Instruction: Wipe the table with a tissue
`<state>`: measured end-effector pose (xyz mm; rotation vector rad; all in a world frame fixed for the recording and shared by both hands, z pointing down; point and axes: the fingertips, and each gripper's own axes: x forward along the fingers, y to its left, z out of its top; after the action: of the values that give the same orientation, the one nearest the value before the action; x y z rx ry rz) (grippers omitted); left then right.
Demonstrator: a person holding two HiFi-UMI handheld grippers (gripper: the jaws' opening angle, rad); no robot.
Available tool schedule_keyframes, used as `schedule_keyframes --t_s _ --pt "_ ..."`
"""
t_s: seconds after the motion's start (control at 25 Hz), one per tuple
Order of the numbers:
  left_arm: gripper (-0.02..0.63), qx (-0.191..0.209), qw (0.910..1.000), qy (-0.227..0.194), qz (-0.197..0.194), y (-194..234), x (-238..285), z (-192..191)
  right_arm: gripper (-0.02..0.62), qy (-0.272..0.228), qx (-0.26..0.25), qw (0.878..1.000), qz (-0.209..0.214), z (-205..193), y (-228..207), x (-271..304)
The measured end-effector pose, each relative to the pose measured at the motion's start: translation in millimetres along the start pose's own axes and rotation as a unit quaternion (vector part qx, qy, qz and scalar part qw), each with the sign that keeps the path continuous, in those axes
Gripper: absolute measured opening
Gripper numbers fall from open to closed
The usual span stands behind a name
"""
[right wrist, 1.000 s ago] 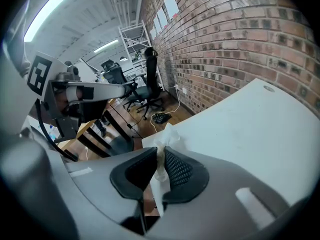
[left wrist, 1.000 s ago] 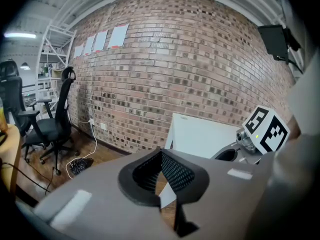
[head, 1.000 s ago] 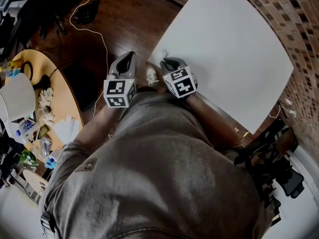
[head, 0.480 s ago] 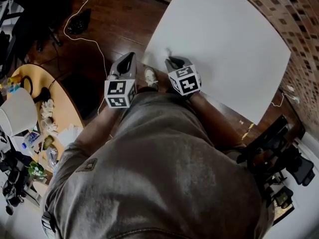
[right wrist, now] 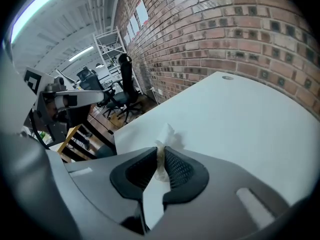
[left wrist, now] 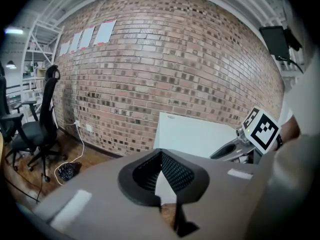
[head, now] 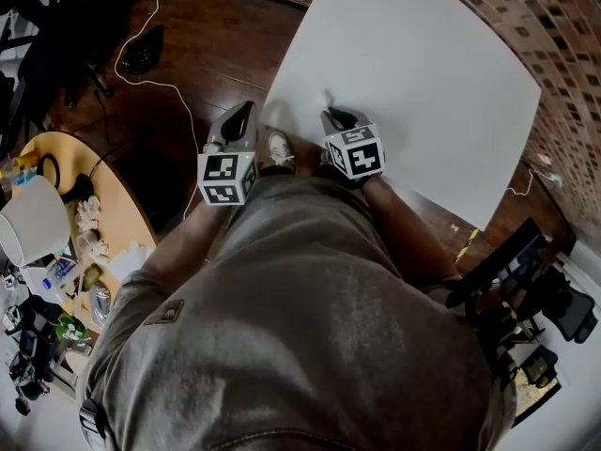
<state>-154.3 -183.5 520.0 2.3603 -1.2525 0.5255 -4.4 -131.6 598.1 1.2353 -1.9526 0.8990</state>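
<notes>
The white table fills the upper right of the head view. My right gripper rests over the table's near left corner, shut on a crumpled white tissue that sticks out past its tips. In the right gripper view the tissue is pinched between the dark pads of the right gripper, low over the tabletop. My left gripper hangs off the table's left edge over the floor, its jaws meeting at the tips with nothing held. From the left gripper the table lies ahead.
A round wooden table with clutter stands at the left. A white cable runs over the dark wood floor. A brick wall stands behind the white table, with office chairs at the left. My shoe shows between the grippers.
My right gripper has slid the tissue a little farther in from the table's corner. The left gripper has stayed beside the table's edge.
</notes>
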Motion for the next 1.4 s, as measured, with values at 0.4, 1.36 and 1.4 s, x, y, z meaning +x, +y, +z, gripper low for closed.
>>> schedule_keyframes --t_s 0.4,1.36,1.4 --pt "0.002 -0.026 0.9991 0.001 0.032 25.1 -20.0 -12.8 0.061 0.008 -0.047 0.998 0.042 7.8 45.4 19.8" --pt "0.002 0.001 0.9998 0.013 -0.014 17.0 -11.6 -12.4 0.061 -0.004 0.000 1.000 0.009 -2.3 39.8 13.3" --pt "0.002 0.004 0.9997 0.013 -0.019 14.7 -10.9 -11.9 0.061 -0.004 0.005 1.000 0.003 -4.4 37.1 10.5"
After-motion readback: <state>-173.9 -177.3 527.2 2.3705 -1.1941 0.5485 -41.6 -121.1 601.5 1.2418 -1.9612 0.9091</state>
